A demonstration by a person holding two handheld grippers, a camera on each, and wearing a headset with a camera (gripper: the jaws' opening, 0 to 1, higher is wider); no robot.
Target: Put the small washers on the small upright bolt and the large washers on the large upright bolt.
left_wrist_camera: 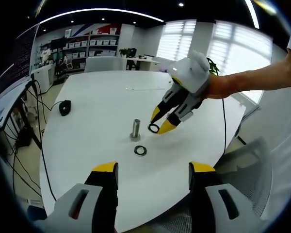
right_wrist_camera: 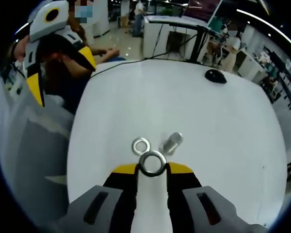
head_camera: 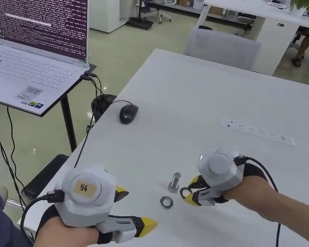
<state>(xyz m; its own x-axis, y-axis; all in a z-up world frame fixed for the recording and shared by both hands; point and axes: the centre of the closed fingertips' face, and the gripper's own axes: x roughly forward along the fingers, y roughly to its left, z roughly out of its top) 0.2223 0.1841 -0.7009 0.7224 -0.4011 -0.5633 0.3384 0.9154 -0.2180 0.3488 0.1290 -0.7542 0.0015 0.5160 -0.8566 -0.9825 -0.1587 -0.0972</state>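
The white table takes up most of the head view; beyond its far edge stands a grey chair, and off its left side an open laptop sits on a separate stand; a white power strip lies on the right part of the table, and a black mouse lies near its left edge.

The left gripper hangs over the near edge with its yellow-tipped jaws spread wide and nothing between them; the right gripper has its jaws drawn in on a held washer, which is pinched by its rim between the tips and sits just above the tabletop.

The upright bolt stands on its head near the near edge, between the two grippers; the held washer is just beside it, level with its lower part, and not yet on it; a loose washer lies flat on the table just in front of the bolt, close to it but apart.
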